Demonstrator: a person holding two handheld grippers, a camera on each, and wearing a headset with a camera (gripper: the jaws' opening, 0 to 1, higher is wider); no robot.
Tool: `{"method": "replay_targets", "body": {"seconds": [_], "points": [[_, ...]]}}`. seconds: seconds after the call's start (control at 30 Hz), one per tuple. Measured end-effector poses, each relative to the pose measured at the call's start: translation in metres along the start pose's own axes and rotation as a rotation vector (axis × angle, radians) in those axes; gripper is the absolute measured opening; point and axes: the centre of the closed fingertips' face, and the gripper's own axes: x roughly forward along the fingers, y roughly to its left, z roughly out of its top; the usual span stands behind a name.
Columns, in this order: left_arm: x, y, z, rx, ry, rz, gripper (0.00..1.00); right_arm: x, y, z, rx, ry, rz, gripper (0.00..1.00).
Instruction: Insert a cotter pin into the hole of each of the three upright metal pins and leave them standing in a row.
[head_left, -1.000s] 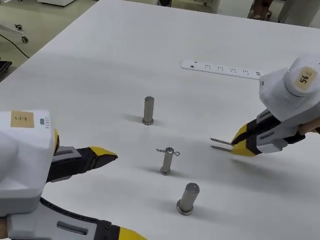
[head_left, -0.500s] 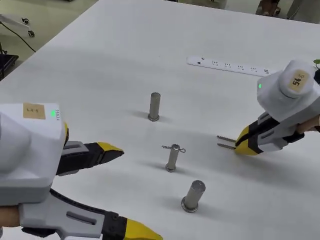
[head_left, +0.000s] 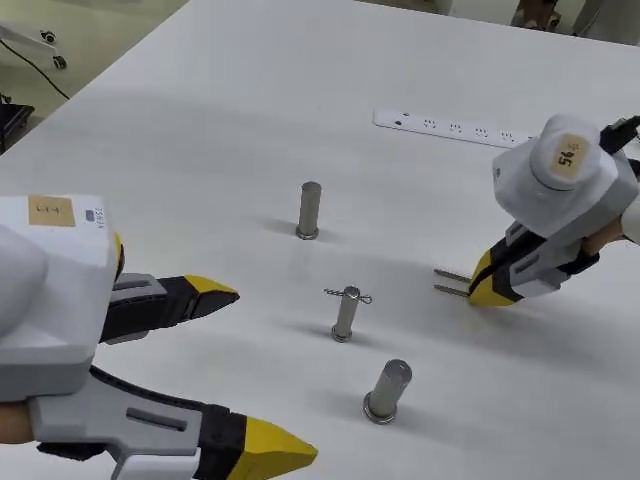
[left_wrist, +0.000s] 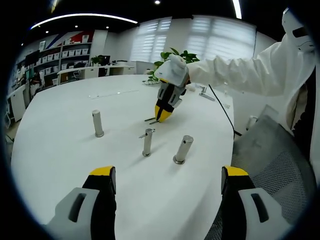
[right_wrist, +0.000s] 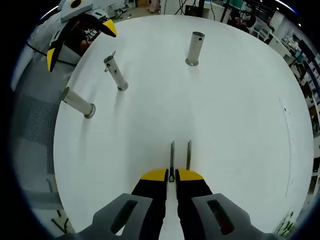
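Observation:
Three upright metal pins stand in a row on the white table: the far pin (head_left: 309, 210), the middle pin (head_left: 345, 313) with a cotter pin (head_left: 348, 295) through its top, and the near pin (head_left: 387, 390). Right of them, two loose cotter pins (head_left: 452, 283) lie side by side on the table. My right gripper (head_left: 485, 290) has its tips down on the table and is shut on one cotter pin (right_wrist: 172, 156); the other cotter pin (right_wrist: 189, 154) lies just beside it. My left gripper (head_left: 255, 375) hangs open at the lower left, apart from the row of pins (left_wrist: 147, 142).
A white power strip (head_left: 450, 130) lies at the far side of the table. A person's white sleeve (left_wrist: 240, 75) reaches in behind the right gripper (left_wrist: 162, 114). A grey mesh chair (left_wrist: 270, 155) stands off the table's edge.
The head camera has shifted a little. My right gripper's body has tipped more upright while its tips stay at the loose cotter pins. The metal pins have not moved.

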Motion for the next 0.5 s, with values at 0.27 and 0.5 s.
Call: {"method": "replay_targets", "body": {"seconds": [0.27, 0.5], "points": [[-0.002, 0.0009, -0.0054, -0.007, 0.009, 0.011, 0.85, 0.0009, 0.0025, 0.0003, -0.1, 0.07, 0.02, 0.01], [-0.0053, 0.0012, -0.0061, -0.013, 0.005, 0.016, 0.85, 0.0004, 0.0012, -0.0012, -0.077, 0.083, 0.033, 0.01]]}}
